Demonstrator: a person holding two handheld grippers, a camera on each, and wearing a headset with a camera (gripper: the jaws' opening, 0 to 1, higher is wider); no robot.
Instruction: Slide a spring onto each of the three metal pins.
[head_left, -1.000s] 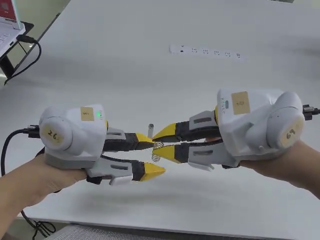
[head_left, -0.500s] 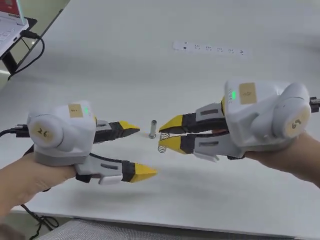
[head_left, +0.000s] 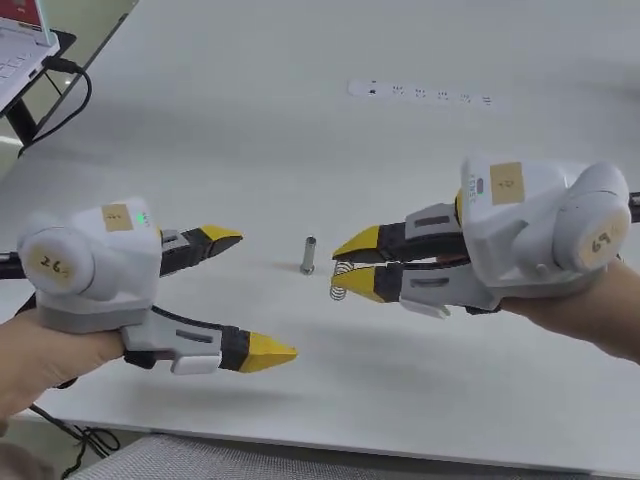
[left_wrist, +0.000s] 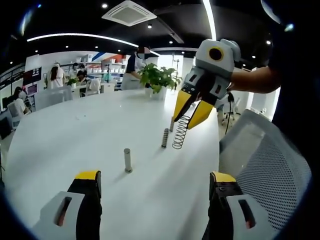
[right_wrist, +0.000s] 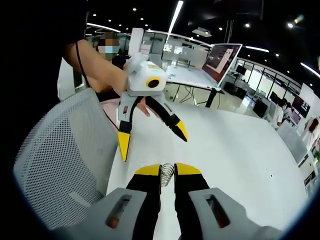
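Pulled my left gripper (head_left: 262, 294) back, fingers (head_left: 270, 349) wide, empty. Right gripper (head_left: 340, 268) pinches the spring (head_left: 339, 291); the upright pin (head_left: 308, 255) stands just left of it.

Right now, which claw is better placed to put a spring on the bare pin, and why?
The right claw: it is shut on a spring that hangs just beside the bare upright pin. The left claw is wide open and holds nothing.
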